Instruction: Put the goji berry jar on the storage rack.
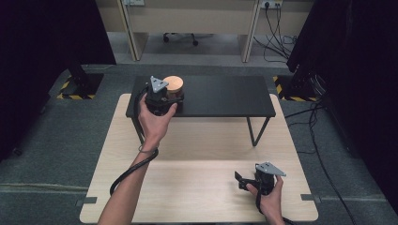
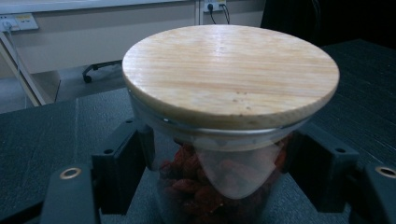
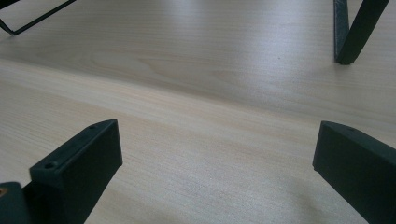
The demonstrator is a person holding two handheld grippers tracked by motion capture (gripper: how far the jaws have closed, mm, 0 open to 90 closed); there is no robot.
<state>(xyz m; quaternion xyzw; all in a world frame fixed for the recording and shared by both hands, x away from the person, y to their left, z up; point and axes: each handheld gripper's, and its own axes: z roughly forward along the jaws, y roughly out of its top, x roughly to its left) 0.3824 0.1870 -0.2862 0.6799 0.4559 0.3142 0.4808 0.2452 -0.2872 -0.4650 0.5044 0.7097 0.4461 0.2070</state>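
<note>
Left gripper clasps wooden-lidded glass jar holding red dried bits.

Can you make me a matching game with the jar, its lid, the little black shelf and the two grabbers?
Things:
1. jar
2. lid
3. black shelf
4. right gripper

Descriptions:
A. pale wood, round
B. jaws wide apart above the bare table
C. stands on the light table
D. holds red bits, between the left gripper's jaws

Pairs: 1-D, 2-A, 3-C, 4-B
</note>
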